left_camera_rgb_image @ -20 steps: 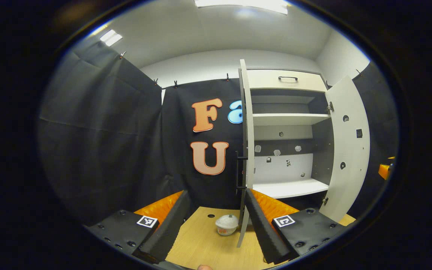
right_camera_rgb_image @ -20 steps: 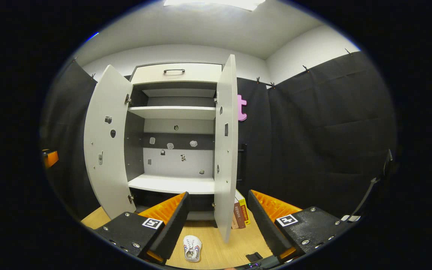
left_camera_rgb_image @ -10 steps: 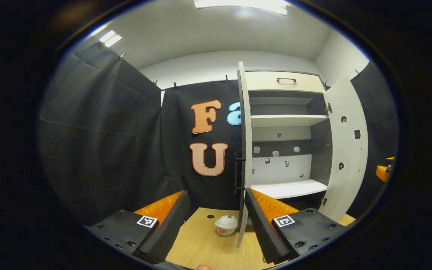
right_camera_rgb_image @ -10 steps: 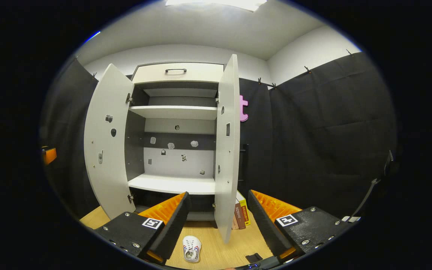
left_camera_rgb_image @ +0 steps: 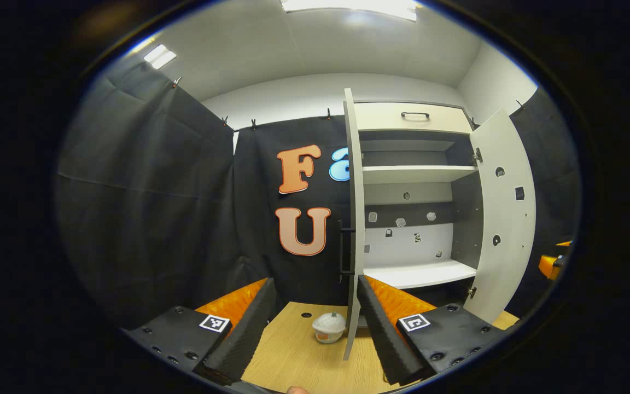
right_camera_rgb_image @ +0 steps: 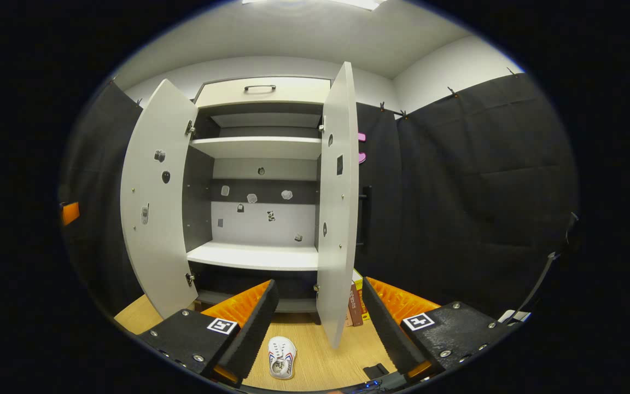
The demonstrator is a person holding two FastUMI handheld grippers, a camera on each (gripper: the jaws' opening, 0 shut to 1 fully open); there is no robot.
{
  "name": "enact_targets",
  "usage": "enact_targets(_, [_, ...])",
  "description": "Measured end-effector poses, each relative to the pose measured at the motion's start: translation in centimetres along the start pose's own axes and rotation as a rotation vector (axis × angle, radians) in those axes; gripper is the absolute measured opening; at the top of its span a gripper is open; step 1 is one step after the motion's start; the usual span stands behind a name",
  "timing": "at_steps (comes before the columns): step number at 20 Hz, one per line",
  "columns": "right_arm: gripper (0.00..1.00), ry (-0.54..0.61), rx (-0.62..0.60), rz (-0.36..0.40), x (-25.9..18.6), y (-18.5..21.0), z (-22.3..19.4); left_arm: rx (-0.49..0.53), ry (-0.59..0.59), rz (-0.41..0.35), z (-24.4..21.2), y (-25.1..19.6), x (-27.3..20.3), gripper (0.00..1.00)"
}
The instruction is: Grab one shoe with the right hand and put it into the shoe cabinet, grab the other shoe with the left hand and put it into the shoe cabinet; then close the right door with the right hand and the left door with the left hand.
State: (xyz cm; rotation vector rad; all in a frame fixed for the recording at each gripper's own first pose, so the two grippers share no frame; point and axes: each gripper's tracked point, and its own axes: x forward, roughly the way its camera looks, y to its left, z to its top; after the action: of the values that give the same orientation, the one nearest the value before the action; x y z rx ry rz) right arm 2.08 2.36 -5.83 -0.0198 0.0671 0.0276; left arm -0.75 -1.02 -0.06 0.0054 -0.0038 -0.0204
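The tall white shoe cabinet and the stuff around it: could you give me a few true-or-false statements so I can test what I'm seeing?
1. Both doors of the tall white shoe cabinet stand open. True.
2. A small white shoe lies on a cabinet shelf. False: it lies on the light wooden floor.
3. The right gripper is shut on the shoe. False: it is open, holding nothing.
4. Books stand beside the cabinet's right door. True.
5. The left gripper is open. True.

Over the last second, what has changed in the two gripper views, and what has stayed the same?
The right gripper has moved closer to the shoe cabinet, above the white shoe on the floor. The left gripper drifted slightly. Nothing was grasped or released: both grippers stay open, both doors open, shelves empty.
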Motion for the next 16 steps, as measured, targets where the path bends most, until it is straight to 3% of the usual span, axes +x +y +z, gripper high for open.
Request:
enact_targets(10, [0.94, 0.234, -0.06, 0.104, 4.5, 5.4, -15.9, 0.009, 0.013, 0.04, -1.2, 1.2, 0.0, 0.96])
enact_targets(16, [0.94, 0.42, -0.035, 0.133, 7.0, 7.5, -27.9, 0.051, 0.047, 0.091, -2.7, 2.9, -0.2, 0.96])
